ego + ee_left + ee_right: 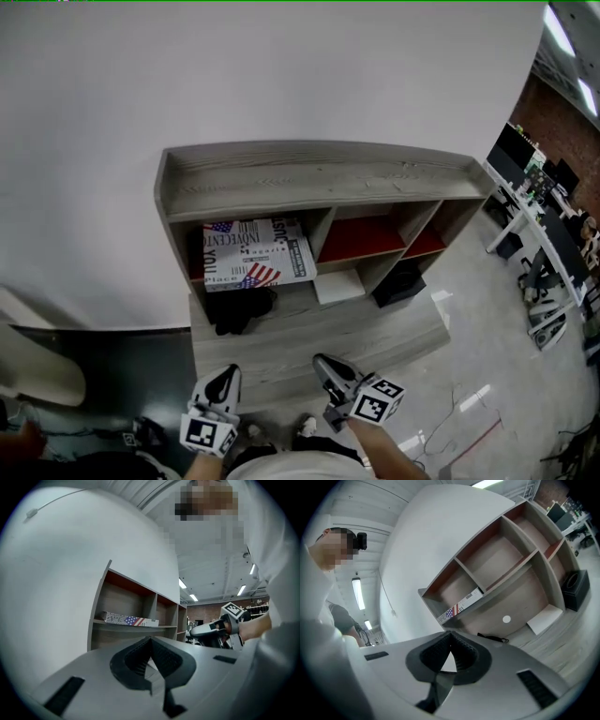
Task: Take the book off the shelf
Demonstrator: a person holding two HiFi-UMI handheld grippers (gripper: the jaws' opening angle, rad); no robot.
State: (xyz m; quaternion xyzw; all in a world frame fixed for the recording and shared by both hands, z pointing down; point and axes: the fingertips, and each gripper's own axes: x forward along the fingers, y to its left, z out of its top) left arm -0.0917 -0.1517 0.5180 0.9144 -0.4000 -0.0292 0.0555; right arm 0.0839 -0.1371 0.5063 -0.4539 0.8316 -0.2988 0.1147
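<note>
The book [255, 253], its cover printed with flags and lettering, lies flat on the middle board of the left compartment of a grey wooden shelf unit [319, 173]. It also shows edge-on as the book [129, 619] and the book [459, 606] in the two gripper views. Both grippers hang low in front of the shelf, well short of the book. My left gripper [223, 380] is shut with nothing in it, its tips meeting in its own view [151, 639]. My right gripper [328, 367] is likewise shut and empty [450, 633], and it appears as the right gripper [211, 632] in the left gripper view.
A black object [239, 309] lies under the book's compartment. A white sheet [337, 286] and a black box [398, 281] sit at the foot of the shelf. Desks with monitors [544, 216] stand at the right. White wall behind the unit.
</note>
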